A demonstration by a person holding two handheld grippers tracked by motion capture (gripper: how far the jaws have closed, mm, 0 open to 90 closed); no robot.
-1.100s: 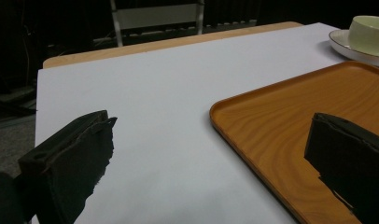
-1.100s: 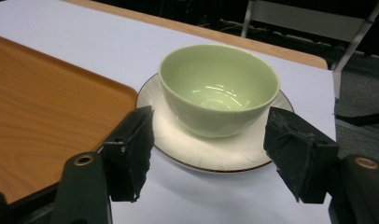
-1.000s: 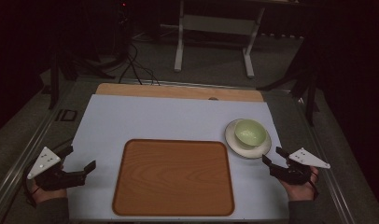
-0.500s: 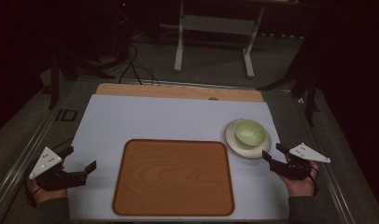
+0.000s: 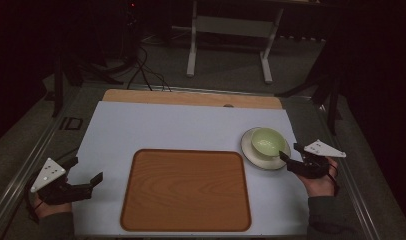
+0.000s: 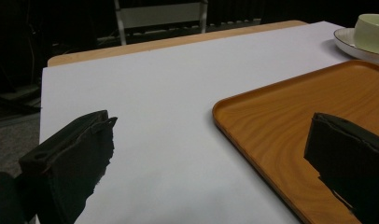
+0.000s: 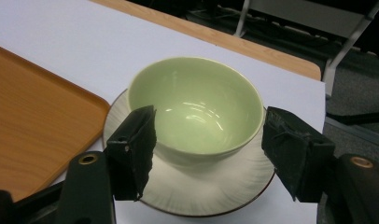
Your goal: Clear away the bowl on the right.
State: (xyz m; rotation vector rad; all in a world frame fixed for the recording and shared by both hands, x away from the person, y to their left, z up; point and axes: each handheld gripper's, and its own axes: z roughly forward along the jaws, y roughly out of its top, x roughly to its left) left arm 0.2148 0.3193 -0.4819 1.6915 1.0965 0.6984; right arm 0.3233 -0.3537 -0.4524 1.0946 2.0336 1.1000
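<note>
Your right gripper [image 7: 208, 154], jaws wide open, flanks the empty green bowl [image 7: 197, 109] on its saucer [image 7: 201, 191] near the tabletop's right edge; your left gripper [image 6: 211, 158] gapes empty too.

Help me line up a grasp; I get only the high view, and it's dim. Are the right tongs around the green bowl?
Observer: In the right gripper view the right tongs are open, with one jaw at each side of the green bowl, low by its wall.
Operator: Anything in the bowl?
Observer: No, it is empty, and it sits on a white saucer.
Operator: And the left tongs?
Observer: The left tongs are open with nothing between the jaws. One jaw is over the edge of the wooden tray, the other over the white sheet.
</note>
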